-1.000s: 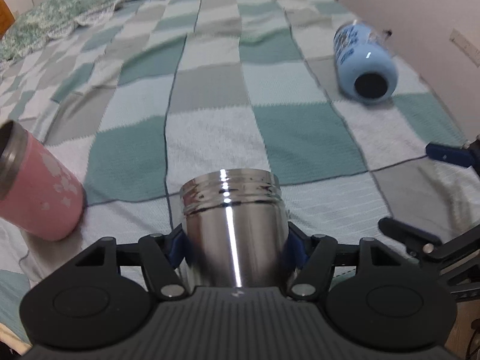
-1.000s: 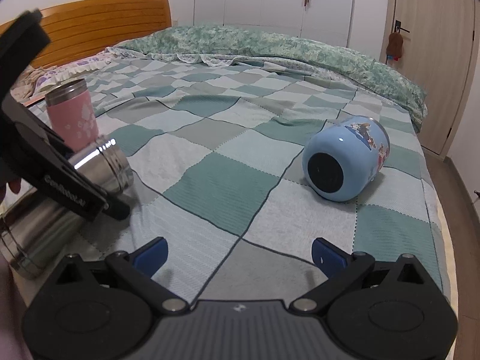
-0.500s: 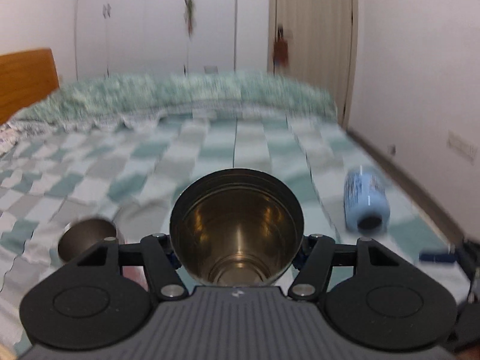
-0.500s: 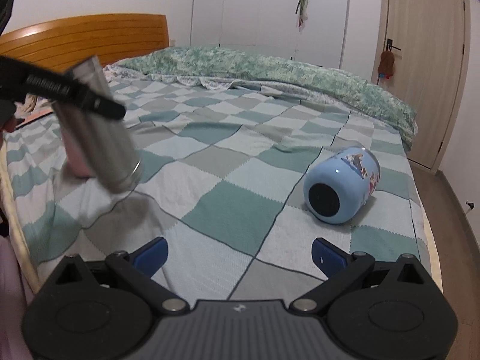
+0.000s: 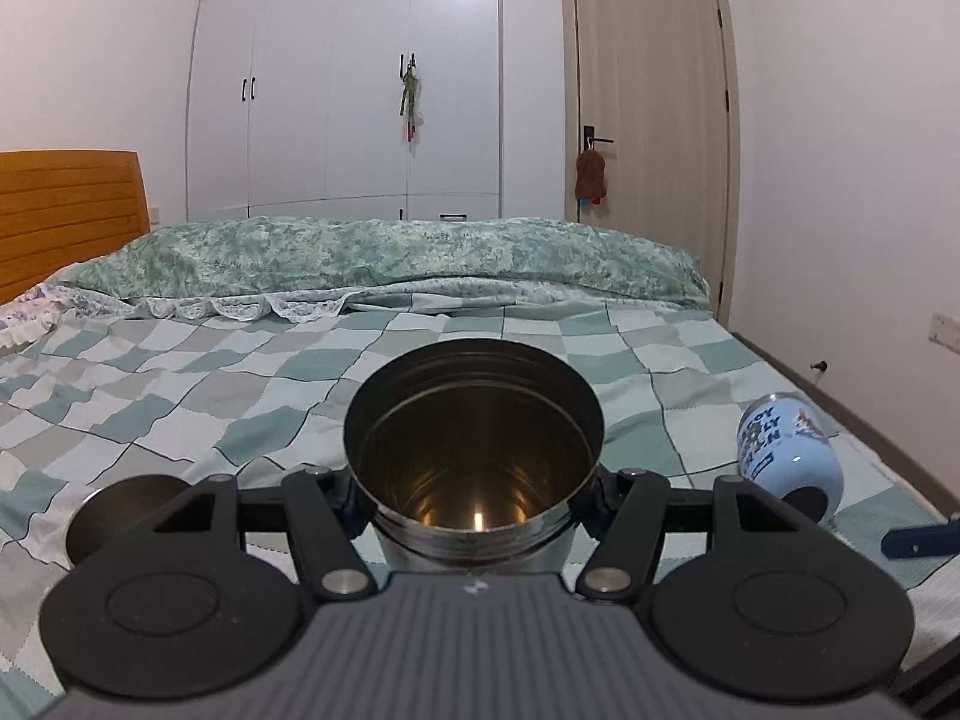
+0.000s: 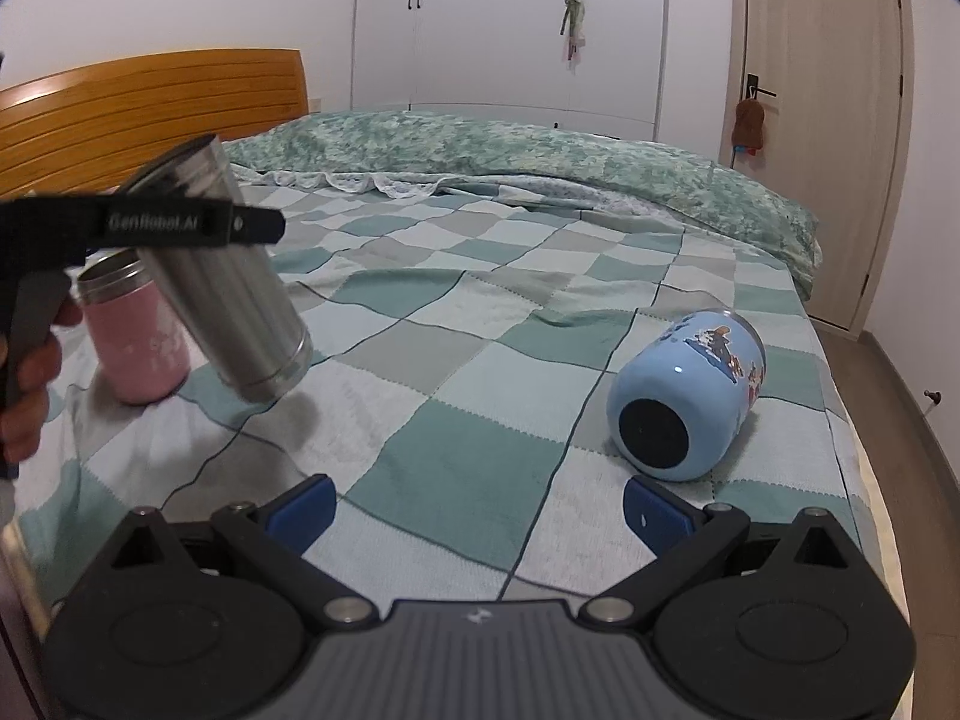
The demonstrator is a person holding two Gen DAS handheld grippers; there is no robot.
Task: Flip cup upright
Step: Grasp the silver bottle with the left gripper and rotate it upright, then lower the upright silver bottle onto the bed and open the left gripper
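My left gripper (image 5: pixel 474 498) is shut on a steel cup (image 5: pixel 473 456). I look down into its open mouth. In the right wrist view the steel cup (image 6: pixel 234 300) hangs tilted, mouth up and leaning left, its base just above the blanket, with the left gripper (image 6: pixel 198 222) across it. A blue cup (image 6: pixel 684 396) lies on its side on the right, dark base toward me; it also shows in the left wrist view (image 5: pixel 786 456). My right gripper (image 6: pixel 480 510) is open and empty, low over the blanket, short of the blue cup.
A pink cup (image 6: pixel 138 336) stands upright just behind the steel cup; its rim (image 5: pixel 120 516) shows in the left wrist view. The checked blanket (image 6: pixel 480 360) covers the bed. A wooden headboard (image 6: pixel 150 108) is at the left, a green pillow roll (image 6: pixel 540 156) at the back.
The left gripper has swung the steel cup from lying mouth-away to nearly upright, mouth up, and lifted it. The right gripper has stayed open and almost still.
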